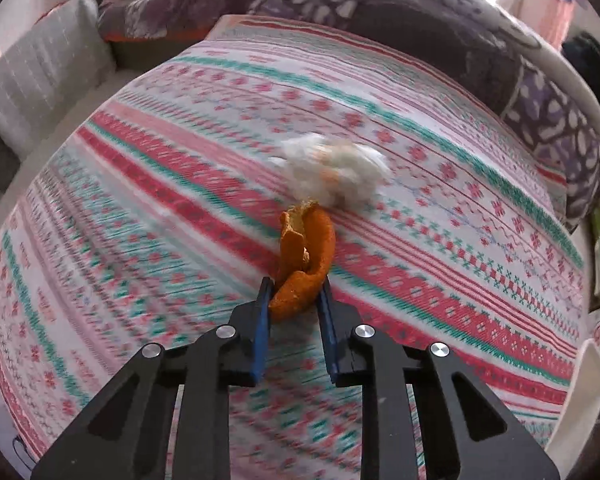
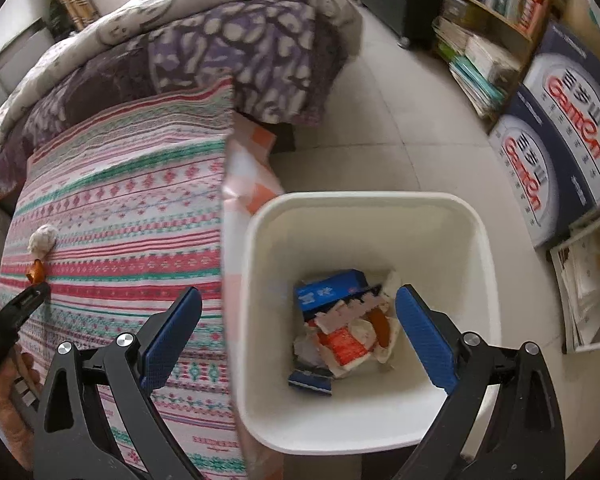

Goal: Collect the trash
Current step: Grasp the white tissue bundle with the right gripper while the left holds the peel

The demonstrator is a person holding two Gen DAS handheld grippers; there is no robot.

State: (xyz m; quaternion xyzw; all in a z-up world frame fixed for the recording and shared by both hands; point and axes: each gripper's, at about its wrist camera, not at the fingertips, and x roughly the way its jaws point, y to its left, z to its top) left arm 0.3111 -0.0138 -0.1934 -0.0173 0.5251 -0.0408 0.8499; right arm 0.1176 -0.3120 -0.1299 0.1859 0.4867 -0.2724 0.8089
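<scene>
My left gripper point(image 1: 295, 286) is shut on an orange peel point(image 1: 306, 256) and holds it just above the striped bedspread point(image 1: 140, 208). A crumpled white tissue point(image 1: 336, 168) lies on the bed just beyond the peel. In the right wrist view the peel point(image 2: 36, 271) and the tissue point(image 2: 43, 240) show at the far left, with the left gripper point(image 2: 32, 292) below them. My right gripper point(image 2: 298, 312) is open and empty above a white trash bin point(image 2: 480, 280) that holds blue boxes, torn red-and-white packaging and tissues.
The bin stands on the tiled floor point(image 2: 400, 120) beside the bed's edge. A purple patterned quilt point(image 2: 240, 52) is piled at the bed's far end. Printed cartons point(image 2: 560, 132), a bookshelf point(image 2: 496, 4) and loose papers point(image 2: 584, 288) line the right side. A grey pillow point(image 1: 40, 68) lies left.
</scene>
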